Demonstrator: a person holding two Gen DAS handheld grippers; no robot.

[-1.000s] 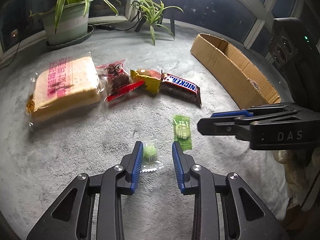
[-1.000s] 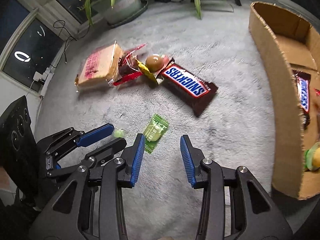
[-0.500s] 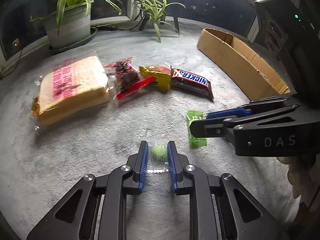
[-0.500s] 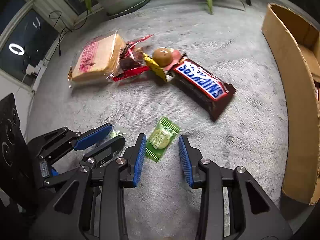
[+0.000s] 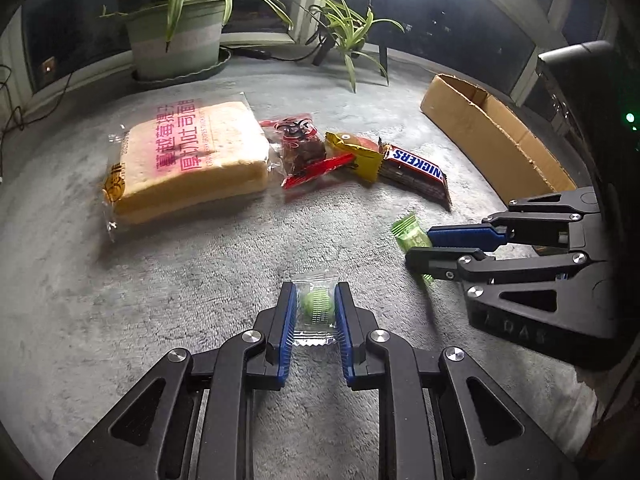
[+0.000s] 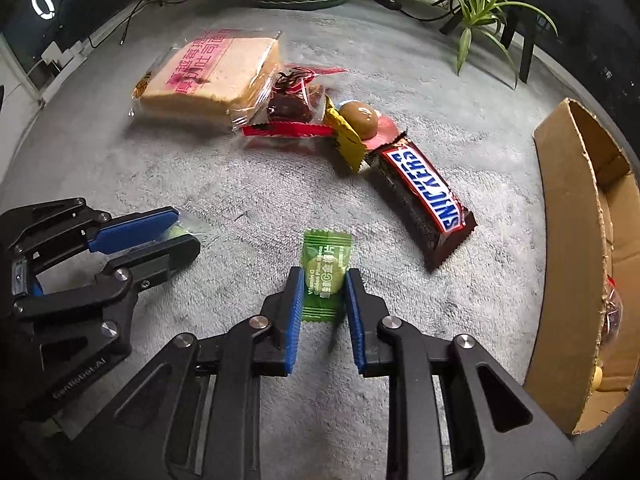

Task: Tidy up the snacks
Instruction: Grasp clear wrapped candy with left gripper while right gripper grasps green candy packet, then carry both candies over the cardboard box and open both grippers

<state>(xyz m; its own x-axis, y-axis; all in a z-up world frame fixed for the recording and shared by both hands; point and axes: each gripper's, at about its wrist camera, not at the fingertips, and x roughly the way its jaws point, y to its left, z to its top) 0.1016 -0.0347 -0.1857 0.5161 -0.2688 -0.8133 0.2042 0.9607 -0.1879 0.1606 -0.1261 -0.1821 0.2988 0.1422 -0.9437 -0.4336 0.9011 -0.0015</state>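
My left gripper [image 5: 315,312] is shut on a clear-wrapped green candy [image 5: 316,307], low over the grey carpet. My right gripper [image 6: 323,286] is shut on a green plum-candy packet [image 6: 325,276], also just above the carpet. Each gripper shows in the other's view: the right gripper [image 5: 420,246] with the green packet [image 5: 410,232], and the left gripper [image 6: 180,232] with its candy [image 6: 180,230]. A Snickers bar [image 6: 424,196], a yellow-wrapped round snack [image 6: 358,120], a red-wrapped dark snack [image 6: 292,104] and a bagged bread loaf [image 6: 212,76] lie in a row beyond.
An open cardboard box [image 6: 568,264] stands at the right and holds some snacks; it also shows in the left wrist view [image 5: 492,140]. Potted plants [image 5: 180,36] and cables line the window sill at the back. Grey carpet [image 6: 240,184] covers the floor.
Both grippers moved forward and down over their candies and closed on them. The left gripper's jaws narrowed onto the clear-wrapped candy, the right gripper's jaws onto the green packet.
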